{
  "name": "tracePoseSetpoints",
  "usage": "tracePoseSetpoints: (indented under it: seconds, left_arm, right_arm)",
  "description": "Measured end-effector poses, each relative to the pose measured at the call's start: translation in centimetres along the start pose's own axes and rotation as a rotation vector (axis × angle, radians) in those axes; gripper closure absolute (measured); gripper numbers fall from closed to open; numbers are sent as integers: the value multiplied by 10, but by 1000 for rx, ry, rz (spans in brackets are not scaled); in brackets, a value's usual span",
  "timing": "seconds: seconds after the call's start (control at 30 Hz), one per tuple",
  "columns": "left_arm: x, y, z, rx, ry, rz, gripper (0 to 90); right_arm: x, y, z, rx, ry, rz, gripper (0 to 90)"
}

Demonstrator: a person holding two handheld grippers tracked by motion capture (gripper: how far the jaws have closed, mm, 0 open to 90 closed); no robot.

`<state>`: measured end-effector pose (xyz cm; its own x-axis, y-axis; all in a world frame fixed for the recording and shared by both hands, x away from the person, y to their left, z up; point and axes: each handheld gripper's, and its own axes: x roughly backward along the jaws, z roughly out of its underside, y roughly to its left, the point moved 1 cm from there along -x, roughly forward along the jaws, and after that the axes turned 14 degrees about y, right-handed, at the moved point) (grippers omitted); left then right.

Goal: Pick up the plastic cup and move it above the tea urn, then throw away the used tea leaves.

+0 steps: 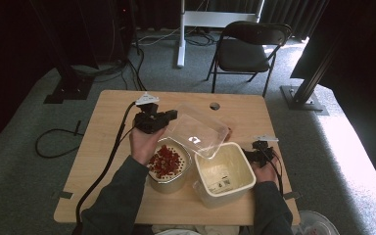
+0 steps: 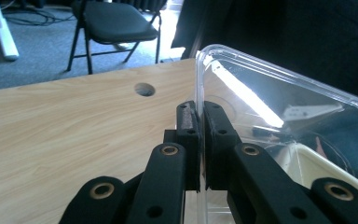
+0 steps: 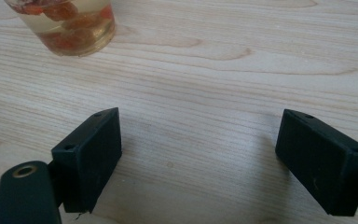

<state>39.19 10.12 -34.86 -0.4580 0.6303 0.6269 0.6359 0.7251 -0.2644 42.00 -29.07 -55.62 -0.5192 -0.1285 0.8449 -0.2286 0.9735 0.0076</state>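
The left gripper (image 1: 152, 119) is clamped on the edge of a clear plastic lid (image 1: 196, 130), and in the left gripper view its two black jaws press together on the thin transparent rim of the lid (image 2: 279, 100) with nothing else between them. From the high view the lid hangs tilted above the table (image 1: 107, 147), its far side over the wood and its near corner over the gap between two containers. The left hand (image 1: 144, 144) carries the gripper just behind the metal container (image 1: 169, 178), which stands on the table and is filled with small red pieces (image 1: 165, 160) — too small to tell what they are.

Just beside it, on its right, stands a cream-coloured square tub (image 1: 223, 174), open on top; whether the two touch cannot be told. A printed label or packet lies in its bottom.

The right gripper (image 1: 260, 152) rests near the right edge of the table, close beside the tub. In the right gripper view its jaws stand wide apart over bare wood, gripping nothing — the right gripper (image 3: 200, 158) is released. At the top left of that view a small clear jar (image 3: 67, 25) holding reddish pieces in liquid stands on the table, well apart from the jaws.

A black folding chair (image 1: 247, 49) stands on the grey carpet beyond the table.
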Motion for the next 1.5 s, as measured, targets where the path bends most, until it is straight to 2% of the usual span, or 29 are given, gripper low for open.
tracePoseSetpoints:
  seconds: [0.07, 0.1, 0.2, 0.27, 0.3, 0.33, 0.4, 0.47, 0.67, 0.77, 0.9, 1.07, 1.13, 1.23, 1.33, 1.47, 1.5]
  left_arm:
    - [0, 0, 0, 0, 0, 0, 876]
    - [-4, -8, 0, -14, 7, 13, 875]
    - [-8, -17, 0, -34, 20, 35, 870]
    - [-8, -17, 0, -34, 20, 35, 858]
    - [-11, -26, -1, -75, 38, 109, 754]
    - [-10, -30, 0, -93, 31, 132, 701]
    - [-8, -34, 1, -112, 17, 152, 647]
    - [-6, -34, 2, -123, 13, 147, 603]
    - [-2, -29, 2, -119, 19, 123, 584]
    - [3, -21, 4, -123, 25, 81, 565]
    - [7, -16, 5, -135, 28, 54, 544]
    - [12, -9, 7, -154, 13, 30, 517]
    - [15, -3, 11, -139, -7, 44, 515]
    - [16, 5, 14, -146, 2, 6, 496]
    - [18, 13, 18, -143, -11, 3, 493]
    - [21, 27, 25, -129, -8, -44, 489]
    - [22, 31, 26, -130, -10, -61, 484]
  right_arm:
    - [0, 0, 0, 0, 0, 0, 138]
    - [0, 0, 0, -1, 0, 0, 138]
    - [0, 0, 0, -2, 1, -2, 138]
    - [0, 0, 0, 0, 0, -1, 138]
    - [0, 0, 0, -1, 1, -1, 138]
    - [0, 0, 0, 1, 0, -1, 138]
    - [0, 0, 0, -1, 2, -2, 138]
    - [0, 0, 0, 0, 1, -1, 138]
    - [0, 0, 0, 0, 2, -2, 138]
    - [0, 0, 0, 0, 2, -2, 138]
    - [0, 0, 0, 5, -2, -4, 154]
    - [1, 1, 0, 27, -15, -21, 239]
    - [1, 2, 0, 32, -20, -24, 251]
    - [1, 2, 0, 32, -20, -24, 251]
    - [1, 2, 0, 32, -20, -24, 252]
    - [4, 1, -3, 26, -9, -22, 334]
    - [5, 0, -4, 28, -32, -37, 358]
